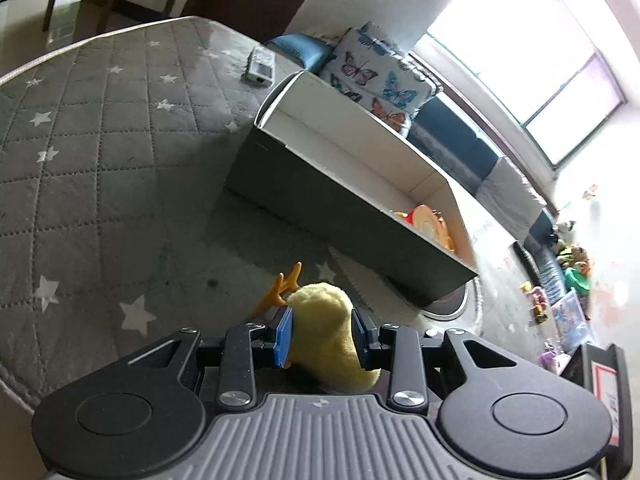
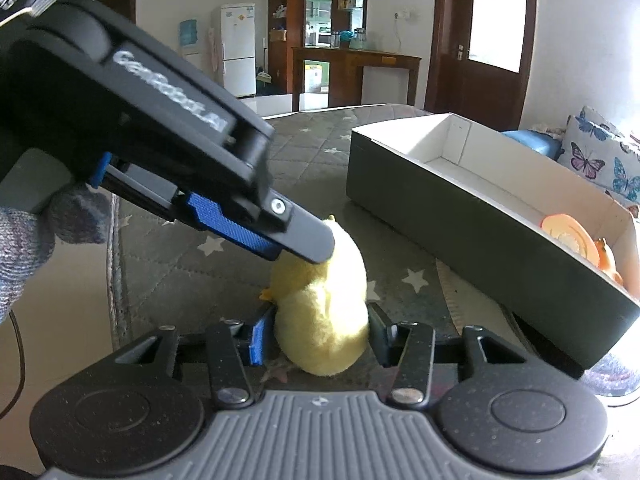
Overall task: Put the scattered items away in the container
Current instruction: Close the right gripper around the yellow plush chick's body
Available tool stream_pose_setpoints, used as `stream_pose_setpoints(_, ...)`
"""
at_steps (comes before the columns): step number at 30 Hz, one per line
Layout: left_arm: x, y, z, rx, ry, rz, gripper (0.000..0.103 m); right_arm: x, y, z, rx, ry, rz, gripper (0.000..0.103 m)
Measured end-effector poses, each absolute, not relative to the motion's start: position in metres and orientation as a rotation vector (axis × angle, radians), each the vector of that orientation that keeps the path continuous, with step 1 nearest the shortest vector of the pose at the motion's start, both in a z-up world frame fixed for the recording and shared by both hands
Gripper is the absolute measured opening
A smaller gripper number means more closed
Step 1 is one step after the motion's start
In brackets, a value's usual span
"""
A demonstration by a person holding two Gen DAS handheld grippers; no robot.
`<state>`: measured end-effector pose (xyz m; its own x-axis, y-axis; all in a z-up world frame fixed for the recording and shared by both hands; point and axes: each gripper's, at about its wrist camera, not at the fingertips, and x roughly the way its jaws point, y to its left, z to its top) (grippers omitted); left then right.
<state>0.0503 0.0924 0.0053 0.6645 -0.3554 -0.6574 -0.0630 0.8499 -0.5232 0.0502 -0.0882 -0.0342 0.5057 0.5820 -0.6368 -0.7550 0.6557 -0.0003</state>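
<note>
Both claws are gripping the same yellow plush chick [image 2: 322, 312] — the left gripper [image 1: 322, 334] is squeezing it between blue pads, and the right gripper [image 2: 316, 338] is pinching its lower body too. The toy is sitting on the grey star-patterned quilt [image 1: 100, 152], near the long open box [image 2: 472, 216] — an orange toy [image 2: 568, 236] is lying inside.

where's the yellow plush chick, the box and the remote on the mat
yellow plush chick [image 2: 324, 312]: right wrist view, middle of its fuzzy body.
box [image 2: 460, 232]: right wrist view, dark outer side wall.
remote [image 1: 261, 65]: left wrist view, middle of its top face.
</note>
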Motion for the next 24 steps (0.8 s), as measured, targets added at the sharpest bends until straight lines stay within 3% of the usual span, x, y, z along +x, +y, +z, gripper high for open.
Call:
stream_pose_setpoints(11, 0.041, 0.098, -0.015, -0.494, 0.884, -0.236, 0.035, 0.052, -0.092, -0.035, -0.275, 0.659, 0.818, 0.045)
stream_pose_setpoints(19, 0.041, 0.106, -0.006, -0.562, 0.774, -0.275, 0.035, 0.051, -0.092, -0.036, -0.281, 0.656, 0.818, 0.045)
stream_pose_setpoints(24, 0.049, 0.089, 0.007, -0.454, 0.761, -0.267, 0.035, 0.049, -0.089, -0.035, -0.303, 0.648, 0.814, 0.045)
